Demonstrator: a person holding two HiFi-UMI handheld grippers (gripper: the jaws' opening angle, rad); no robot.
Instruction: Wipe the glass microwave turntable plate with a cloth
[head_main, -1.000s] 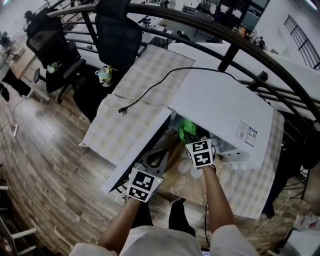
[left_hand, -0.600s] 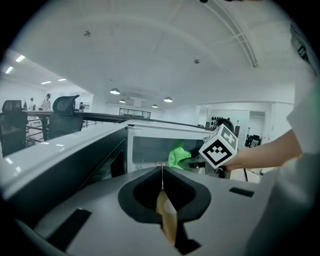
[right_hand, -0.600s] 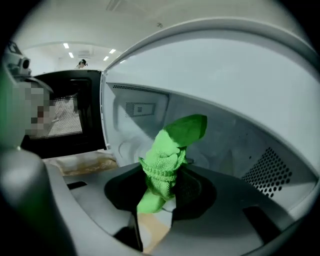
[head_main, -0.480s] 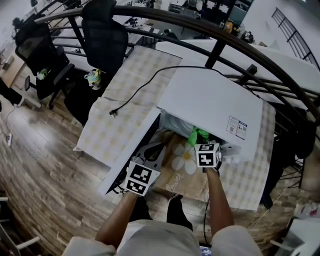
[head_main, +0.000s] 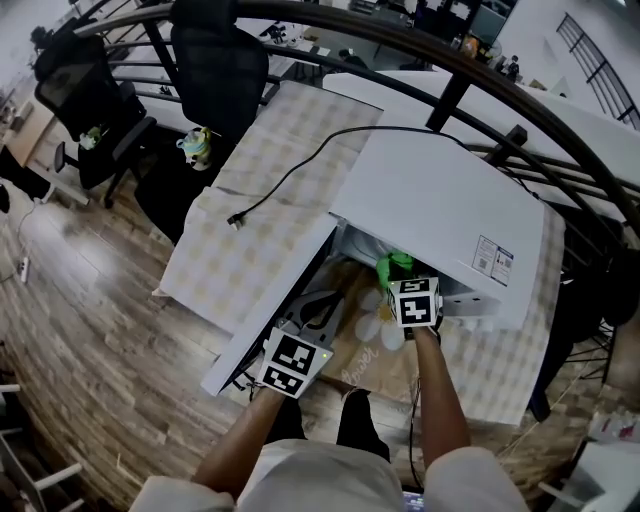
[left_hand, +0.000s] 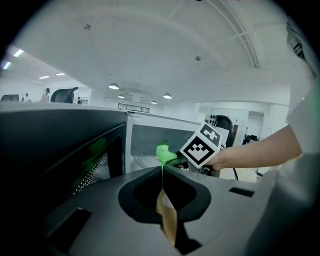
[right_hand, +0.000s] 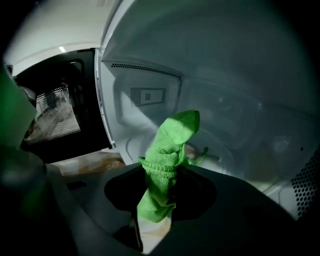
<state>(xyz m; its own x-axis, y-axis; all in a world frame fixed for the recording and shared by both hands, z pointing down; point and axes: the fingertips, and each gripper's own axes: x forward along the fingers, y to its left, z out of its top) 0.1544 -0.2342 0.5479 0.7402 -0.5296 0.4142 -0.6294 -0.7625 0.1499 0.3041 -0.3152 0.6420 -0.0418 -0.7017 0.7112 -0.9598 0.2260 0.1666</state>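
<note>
Jaws of the right gripper (right_hand: 161, 169) are clamped on a bunched green cloth (right_hand: 172, 135). One end stands up and forward past the tips, and a shorter tail hangs below them. Left gripper (left_hand: 162, 172) has its jaws pressed together with nothing between them, only a brownish surface showing through the slit. The white microwave (head_main: 440, 200) sits on a checked tablecloth (head_main: 250, 240), its door (head_main: 268, 315) swung out to the person's left. The right gripper is at the mouth of the cavity. The glass turntable plate (right_hand: 235, 137) lies flat on the cavity floor, straight ahead of the right jaws and a little below them; its near rim curves just beyond the cloth. Being round, it has no long axis to line up with. The cloth's long axis runs along the jaws and points into the cavity. I cannot tell whether the cloth tip touches the glass or hangs just above it. The right hand is clearly the nearer one. The left gripper sits outside the cavity, beside the open door and back toward the person, aimed across at the cloth. My judgement is that wiping is at its start or barely under way. The next move calls for lowering the cloth end onto the glass and sweeping it round. The side walls look close, so I'd expect the sweep to be tight.
</note>
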